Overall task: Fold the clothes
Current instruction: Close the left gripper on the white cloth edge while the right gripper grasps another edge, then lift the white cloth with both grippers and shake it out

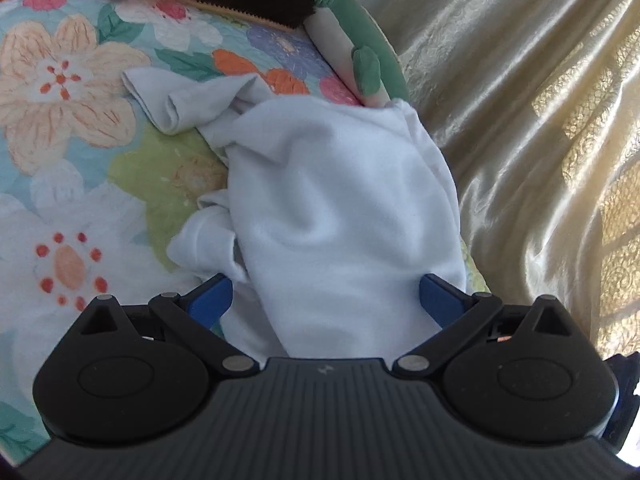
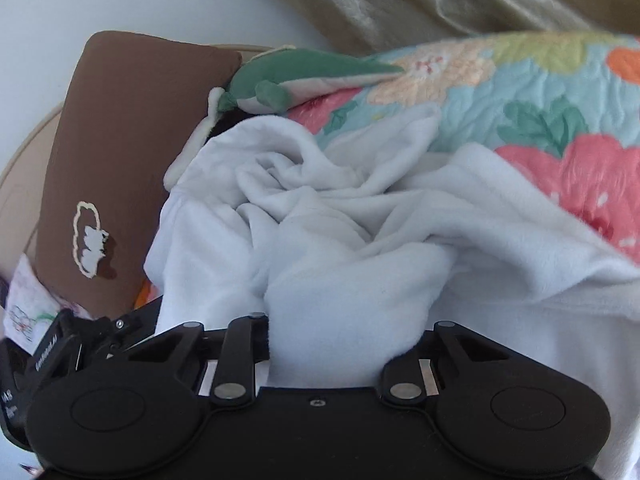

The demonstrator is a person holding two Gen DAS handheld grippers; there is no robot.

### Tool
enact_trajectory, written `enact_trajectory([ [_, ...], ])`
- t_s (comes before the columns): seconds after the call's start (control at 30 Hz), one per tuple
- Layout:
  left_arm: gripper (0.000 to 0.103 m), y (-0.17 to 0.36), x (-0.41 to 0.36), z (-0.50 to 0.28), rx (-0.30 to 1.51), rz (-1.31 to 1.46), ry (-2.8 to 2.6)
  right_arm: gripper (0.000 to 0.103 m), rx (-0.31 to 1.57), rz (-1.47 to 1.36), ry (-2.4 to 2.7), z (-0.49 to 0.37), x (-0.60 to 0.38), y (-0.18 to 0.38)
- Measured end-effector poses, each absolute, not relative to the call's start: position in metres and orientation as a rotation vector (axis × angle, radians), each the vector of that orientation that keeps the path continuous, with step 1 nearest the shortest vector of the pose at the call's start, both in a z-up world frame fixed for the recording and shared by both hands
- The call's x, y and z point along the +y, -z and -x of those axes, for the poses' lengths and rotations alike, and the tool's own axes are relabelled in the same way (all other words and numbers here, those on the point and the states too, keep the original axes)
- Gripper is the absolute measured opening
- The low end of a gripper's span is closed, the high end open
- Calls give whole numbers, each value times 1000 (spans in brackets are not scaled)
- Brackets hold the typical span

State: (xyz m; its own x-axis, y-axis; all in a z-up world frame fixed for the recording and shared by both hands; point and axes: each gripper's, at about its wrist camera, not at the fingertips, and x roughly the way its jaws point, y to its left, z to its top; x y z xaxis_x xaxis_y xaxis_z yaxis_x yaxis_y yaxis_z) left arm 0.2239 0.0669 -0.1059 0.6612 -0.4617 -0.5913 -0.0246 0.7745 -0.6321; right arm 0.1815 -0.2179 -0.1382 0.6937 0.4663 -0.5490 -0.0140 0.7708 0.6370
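White fleece garment (image 1: 340, 208): crumpled on a floral quilt (image 1: 72, 128), near its edge beside a cream satin curtain (image 1: 520, 120). Left gripper (image 1: 326, 300): blue fingers (image 1: 210, 300) spread wide, cloth bunched between them, grip cannot be told. Right gripper (image 2: 344, 336): jaws narrowed on a thick fold of the garment (image 2: 340, 280), fingertips hidden. Green plush toy (image 2: 296, 84), brown cushion (image 2: 120, 152) behind

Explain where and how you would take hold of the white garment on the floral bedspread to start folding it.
Grip the white garment at the flat sleeve spread at its far left, coming in low from the bedspread side; likely easier, as it lies thin and free while the middle is bunched.
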Motion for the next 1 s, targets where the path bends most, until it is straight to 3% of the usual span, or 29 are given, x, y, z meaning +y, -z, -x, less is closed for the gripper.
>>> enact_trajectory([
  [0.1,92,118,57,-230,841,658,232,33,756,-565,-259,-179,-214,129],
  [0.17,65,117,51,-230,840,610,219,37,745,-492,-204,-177,-213,120],
  [0.27,48,100,35,-225,804,451,217,51,727,-391,-112,-175,-218,106],
  [0.33,47,91,27,-220,795,369,214,55,744,-393,-70,-173,-229,102],
  [0.5,46,92,42,-212,835,438,197,80,753,-498,4,-168,-256,106],
  [0.63,75,111,58,-221,897,565,161,91,806,-637,30,-177,-265,130],
  [0.7,82,120,60,-224,915,616,168,101,811,-689,30,-178,-265,141],
  [0.83,92,126,50,-229,889,601,180,103,809,-674,21,-180,-253,148],
  [0.9,88,126,41,-230,860,564,182,103,821,-599,-24,-184,-240,147],
  [0.93,70,126,35,-229,840,546,186,102,824,-565,-42,-184,-234,147],
  [0.97,53,125,27,-224,819,528,186,94,819,-529,-50,-183,-227,146],
  [1.0,49,122,19,-219,803,511,176,79,811,-488,-52,-180,-222,143],
])
